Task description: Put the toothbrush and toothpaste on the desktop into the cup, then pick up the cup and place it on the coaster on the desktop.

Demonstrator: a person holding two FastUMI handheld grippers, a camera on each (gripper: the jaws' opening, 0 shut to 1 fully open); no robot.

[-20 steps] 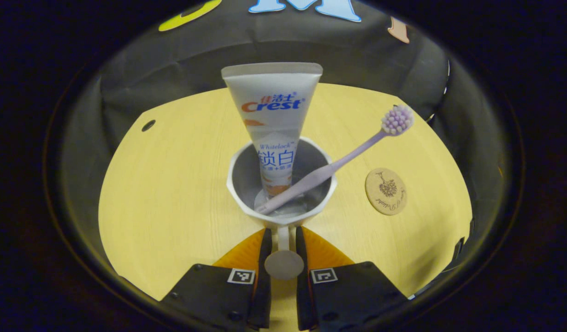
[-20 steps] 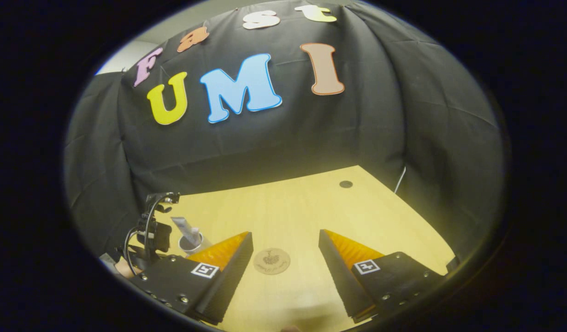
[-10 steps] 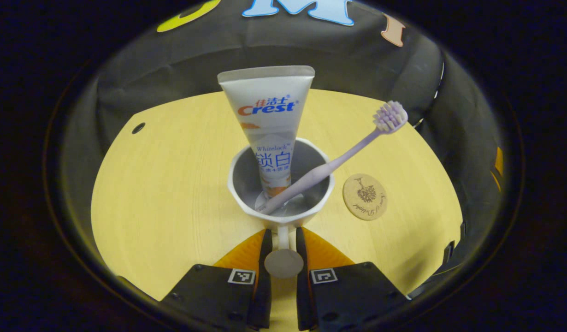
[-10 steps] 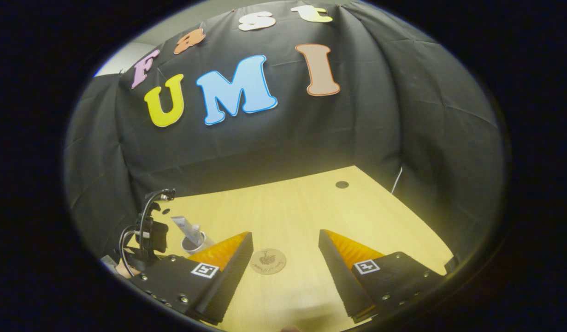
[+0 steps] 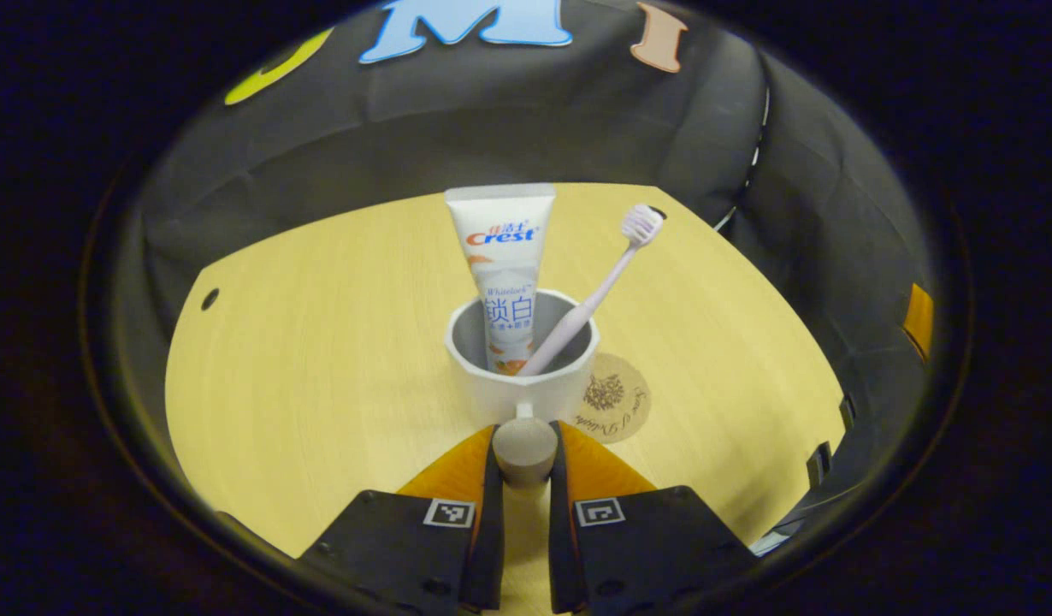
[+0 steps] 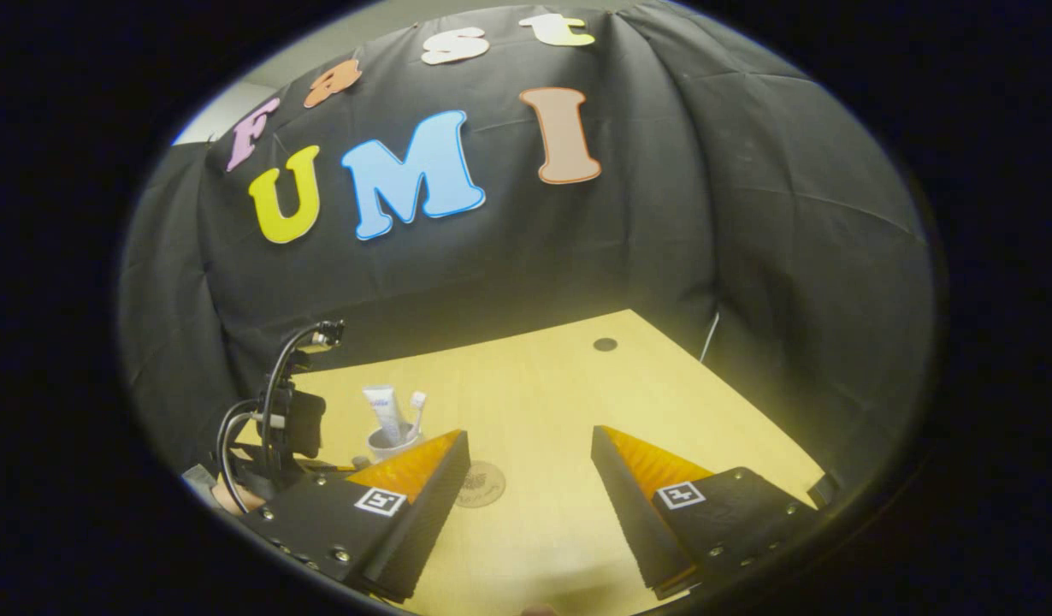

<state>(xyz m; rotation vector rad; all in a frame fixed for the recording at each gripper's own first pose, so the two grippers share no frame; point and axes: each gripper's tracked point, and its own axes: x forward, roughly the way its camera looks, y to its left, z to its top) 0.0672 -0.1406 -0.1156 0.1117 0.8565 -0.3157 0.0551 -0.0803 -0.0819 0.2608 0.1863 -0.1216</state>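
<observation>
In the left gripper view the toothpaste (image 5: 502, 269) stands nearly upright in the cup (image 5: 521, 359), flat crimped end up and cap end down inside. To its right the toothbrush (image 5: 591, 295) leans up and to the right, handle end in the cup and bristle head above the rim. The cup itself sits upright, its handle (image 5: 524, 445) pointing straight back toward the camera. The left gripper (image 5: 524, 458) has its fingers drawn in narrow, both pressing on that handle from either side. The coaster (image 5: 616, 400) lies flat on the desktop (image 5: 321, 342) just right of the cup, partly hidden behind the cup's base; whether the cup touches it cannot be told.

In the right gripper view the cup (image 6: 389, 443) shows at the left with the left gripper (image 6: 282, 428) behind it. The coaster (image 6: 479, 484) lies between the fingers of the right gripper (image 6: 530, 466), which are spread wide and hold nothing.
</observation>
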